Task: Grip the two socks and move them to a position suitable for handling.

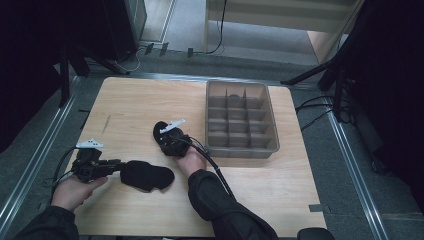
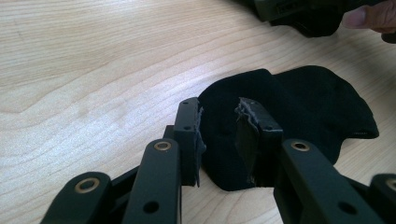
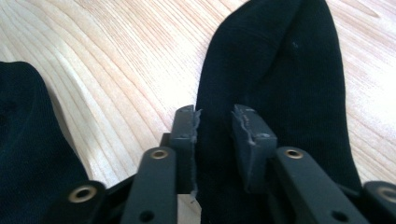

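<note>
- High view: the left tongs [image 1: 116,165] are lying low at the bench's [image 1: 130,100] near left, their tips meeting the edge of a black sock [image 1: 147,175] that is resting flat there. The right tongs [image 1: 167,135] are sitting near the bench's middle over a second black sock [image 1: 161,131], just left of a grey divided tray [image 1: 272,132] whose compartments are looking empty.
- Left gripper view: the left tongs [image 2: 219,128] are standing part open, straddling the rounded end of the near sock [image 2: 299,107]; the pads are flanking the cloth, and I cannot tell that they are squeezing it. The other gripper and a fingertip are showing at the top right.
- Right gripper view: the right tongs [image 3: 214,126] are standing at a narrow gap over the second sock [image 3: 275,70], which is running away lengthwise between the jaws; the pads are not clearly pinching it. The first sock's edge [image 3: 28,140] is lying at the left.
- Doing it well, in my judgement: each pair should be pressing down so the lower edge gets under the fabric, then closing fully on a doubled fold, not on a single thin layer, before lifting, so the sock is not slipping out.
</note>
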### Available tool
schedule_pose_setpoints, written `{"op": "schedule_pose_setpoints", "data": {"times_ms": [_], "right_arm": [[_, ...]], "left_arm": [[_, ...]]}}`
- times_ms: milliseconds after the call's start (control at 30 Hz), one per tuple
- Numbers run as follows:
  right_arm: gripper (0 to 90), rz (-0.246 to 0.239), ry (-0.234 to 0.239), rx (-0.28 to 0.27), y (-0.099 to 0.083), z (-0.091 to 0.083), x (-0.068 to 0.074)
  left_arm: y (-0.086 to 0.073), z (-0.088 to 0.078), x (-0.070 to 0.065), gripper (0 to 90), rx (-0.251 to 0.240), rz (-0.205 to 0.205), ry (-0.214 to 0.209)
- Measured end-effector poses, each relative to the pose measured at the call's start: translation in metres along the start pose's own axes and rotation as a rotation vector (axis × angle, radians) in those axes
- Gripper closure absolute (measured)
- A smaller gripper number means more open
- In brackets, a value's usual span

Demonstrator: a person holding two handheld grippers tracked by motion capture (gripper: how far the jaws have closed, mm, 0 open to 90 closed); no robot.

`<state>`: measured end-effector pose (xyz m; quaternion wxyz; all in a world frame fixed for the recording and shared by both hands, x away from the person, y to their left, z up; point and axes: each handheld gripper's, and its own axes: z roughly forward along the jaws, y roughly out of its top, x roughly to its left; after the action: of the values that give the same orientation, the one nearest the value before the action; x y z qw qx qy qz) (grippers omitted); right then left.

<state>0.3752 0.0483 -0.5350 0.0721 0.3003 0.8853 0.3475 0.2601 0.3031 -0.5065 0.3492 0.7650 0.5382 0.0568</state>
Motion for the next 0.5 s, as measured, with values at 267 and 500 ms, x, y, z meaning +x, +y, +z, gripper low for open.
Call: {"op": "schedule_pose_setpoints", "data": {"times_ms": [267,500], "right_arm": [[86.6,0.016,0.021,-0.004,-0.004,-0.002,-0.001],[87.2,-0.007,0.049,-0.003,0.000,-0.010,0.003]], "left_arm": [[0.000,0.000,0.000,68.9,0.000,-0.002,0.000],[-0.001,-0.001,0.001,68.9,-0.002,-0.004,0.006]]}}
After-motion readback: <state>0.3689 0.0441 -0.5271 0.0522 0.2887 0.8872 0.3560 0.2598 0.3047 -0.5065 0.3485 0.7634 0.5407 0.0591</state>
